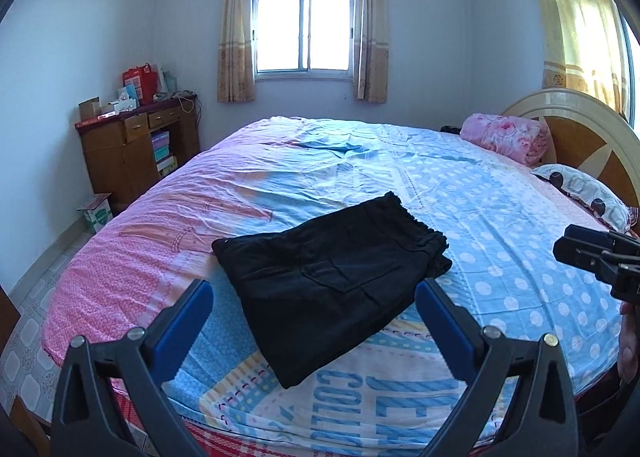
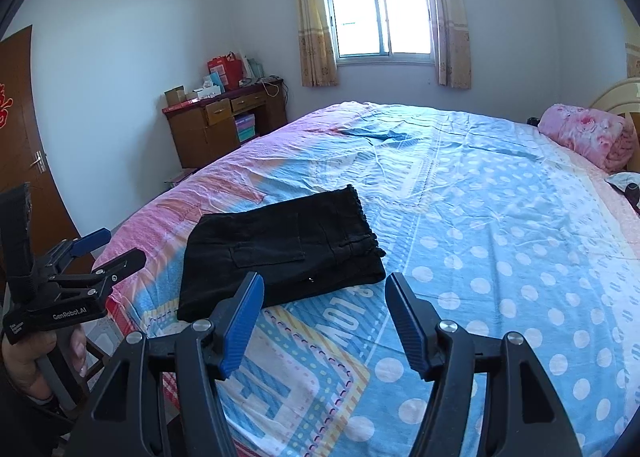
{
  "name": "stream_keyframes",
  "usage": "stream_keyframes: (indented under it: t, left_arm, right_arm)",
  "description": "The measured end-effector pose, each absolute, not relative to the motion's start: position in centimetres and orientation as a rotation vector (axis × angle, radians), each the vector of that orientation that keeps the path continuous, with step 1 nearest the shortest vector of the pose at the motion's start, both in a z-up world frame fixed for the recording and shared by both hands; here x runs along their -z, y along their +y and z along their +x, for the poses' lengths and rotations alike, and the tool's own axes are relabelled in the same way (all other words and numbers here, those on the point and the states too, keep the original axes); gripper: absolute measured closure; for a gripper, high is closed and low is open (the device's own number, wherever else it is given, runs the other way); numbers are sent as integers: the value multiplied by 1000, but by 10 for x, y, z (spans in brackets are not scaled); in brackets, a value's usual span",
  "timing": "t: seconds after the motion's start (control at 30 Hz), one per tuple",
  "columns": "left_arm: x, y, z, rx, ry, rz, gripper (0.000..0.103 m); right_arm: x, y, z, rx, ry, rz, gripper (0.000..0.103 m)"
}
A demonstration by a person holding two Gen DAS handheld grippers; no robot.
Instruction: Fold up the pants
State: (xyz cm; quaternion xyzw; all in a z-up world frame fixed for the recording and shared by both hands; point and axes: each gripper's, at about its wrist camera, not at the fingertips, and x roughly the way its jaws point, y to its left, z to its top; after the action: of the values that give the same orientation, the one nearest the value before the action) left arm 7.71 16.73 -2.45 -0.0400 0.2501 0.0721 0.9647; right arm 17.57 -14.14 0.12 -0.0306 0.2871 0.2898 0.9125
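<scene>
Two hand-held black grippers with blue finger pads hang over the near edge of a bed, the left gripper (image 1: 314, 297) and the right gripper (image 2: 324, 297) both spread wide with nothing between their fingers. Just beyond them the black pants (image 1: 332, 269), folded into a compact rectangle with a back pocket upward, lie flat on the pink-and-blue patterned bedsheet (image 1: 480, 197). Farther off are a rolled pink floral blanket (image 1: 506, 135), a brown wooden cabinet (image 1: 128, 153) and a curtained window (image 1: 304, 31).
</scene>
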Motion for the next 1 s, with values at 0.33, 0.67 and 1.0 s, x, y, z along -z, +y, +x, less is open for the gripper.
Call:
stream_keyframes:
  t: [0.33,0.67,1.0]
  left_arm:
    - [21,160,76,-130,499,-60,0]
    - [13,154,72,-135,467,-41,0]
    - [11,155,71,-130,473,-58,0]
  right_arm:
    - [-7,-142,169,-597,566,-71,37]
    - [-15,-149,165,-595,524,-34,30]
    - [-16,-145,158,-597,512,-58,30]
